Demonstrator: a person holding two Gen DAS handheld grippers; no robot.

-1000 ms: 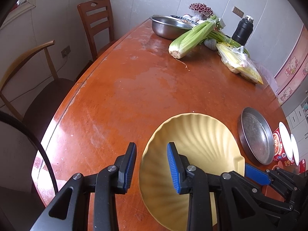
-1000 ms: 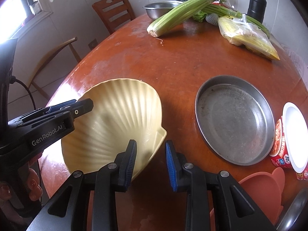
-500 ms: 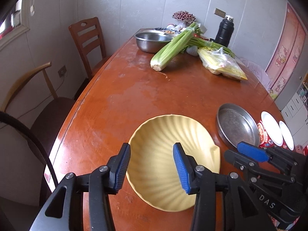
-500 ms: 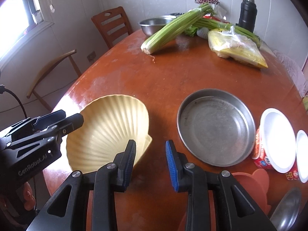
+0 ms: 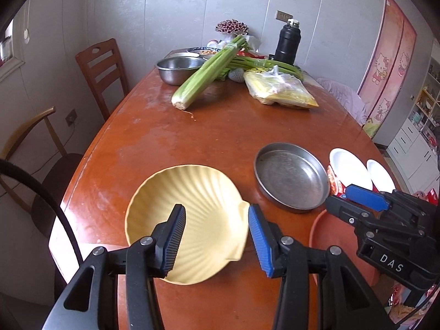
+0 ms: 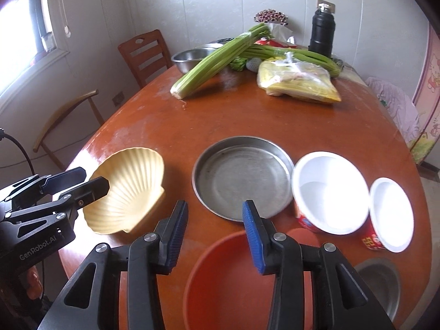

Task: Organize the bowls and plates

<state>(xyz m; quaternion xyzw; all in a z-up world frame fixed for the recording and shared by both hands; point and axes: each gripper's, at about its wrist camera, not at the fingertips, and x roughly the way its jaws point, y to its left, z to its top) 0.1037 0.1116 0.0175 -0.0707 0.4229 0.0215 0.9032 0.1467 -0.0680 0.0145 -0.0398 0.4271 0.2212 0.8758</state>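
Now both grippers wider, shell plate (image 5: 192, 220) released

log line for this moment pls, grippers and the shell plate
left gripper: open, over yellow shell plate | right gripper: open, above orange bowl | shell plate: on table, ungripped

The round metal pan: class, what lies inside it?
The round metal pan holds nothing; its scuffed bottom shows bare. A right gripper finger covers part of its near rim.
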